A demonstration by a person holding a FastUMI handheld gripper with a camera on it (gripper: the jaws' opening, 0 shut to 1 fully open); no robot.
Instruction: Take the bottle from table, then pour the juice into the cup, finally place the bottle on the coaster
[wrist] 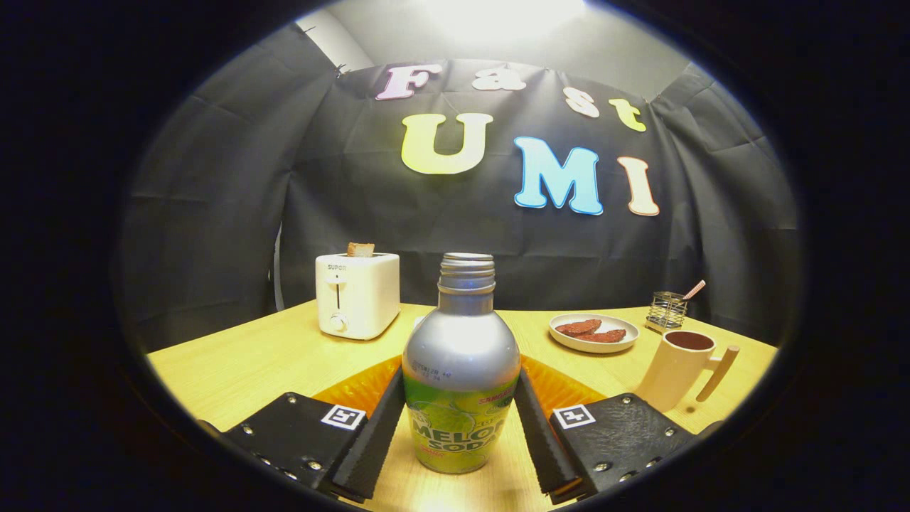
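Observation:
A silver bottle (461,341) with a green label stands upright between my fingers, its threaded neck uncapped. My gripper (461,387) is shut on the bottle, with the left finger (373,434) and the right finger (544,434) pressing on its lower sides. An orange coaster (355,387) lies on the wooden table (270,363), showing behind the fingers on both sides of the bottle. I cannot tell whether the bottle's base rests on the table or hangs just above it. A cream cup (675,370) with a handle stands ahead to the right, with dark liquid inside.
A white toaster (357,293) with a slice of toast in it stands beyond the bottle to the left. A plate (593,343) with brown food and a small wire holder (668,310) sit further back on the right, behind the cup.

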